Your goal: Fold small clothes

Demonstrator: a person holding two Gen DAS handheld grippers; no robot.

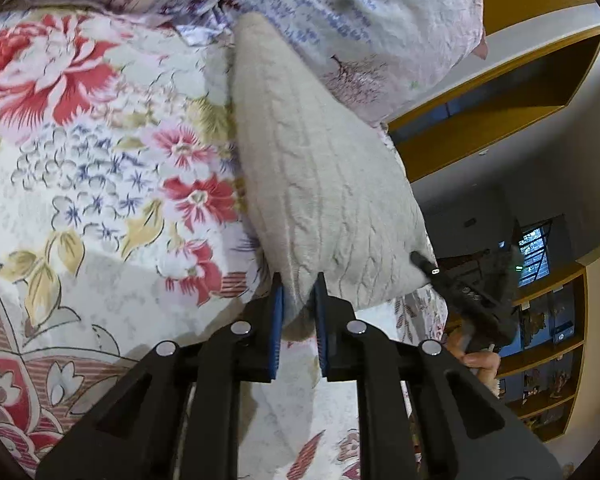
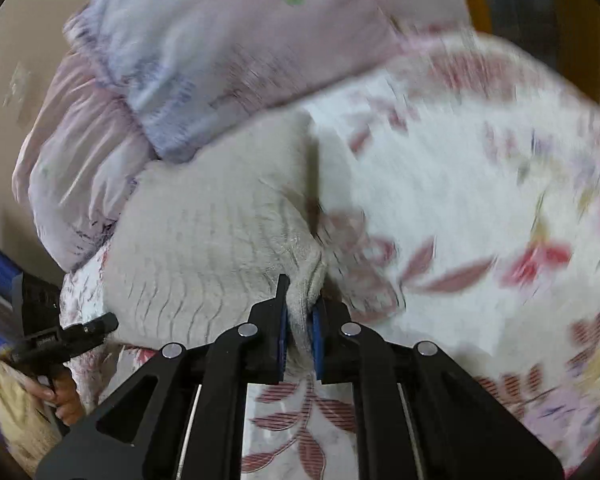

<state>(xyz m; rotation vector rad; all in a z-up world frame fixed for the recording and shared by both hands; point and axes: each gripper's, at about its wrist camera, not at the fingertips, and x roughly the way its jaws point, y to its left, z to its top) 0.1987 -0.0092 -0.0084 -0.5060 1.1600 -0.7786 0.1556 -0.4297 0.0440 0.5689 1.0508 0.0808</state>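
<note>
A cream cable-knit garment (image 1: 316, 168) is held up over a floral bedsheet (image 1: 100, 152). My left gripper (image 1: 299, 292) is shut on one edge of it, the knit pinched between the blue pads. My right gripper (image 2: 300, 300) is shut on another edge of the same garment (image 2: 212, 232). In the left wrist view the right gripper (image 1: 460, 288) shows at the garment's right corner; in the right wrist view the left gripper (image 2: 72, 332) shows at its left corner. The cloth hangs stretched between them. The right wrist view is motion-blurred.
A pale pink and lilac quilt or pillow (image 1: 360, 28) is piled at the far end of the bed, also seen in the right wrist view (image 2: 204, 60). Wooden shelves (image 1: 548, 344) and a window stand beyond the bed's right side.
</note>
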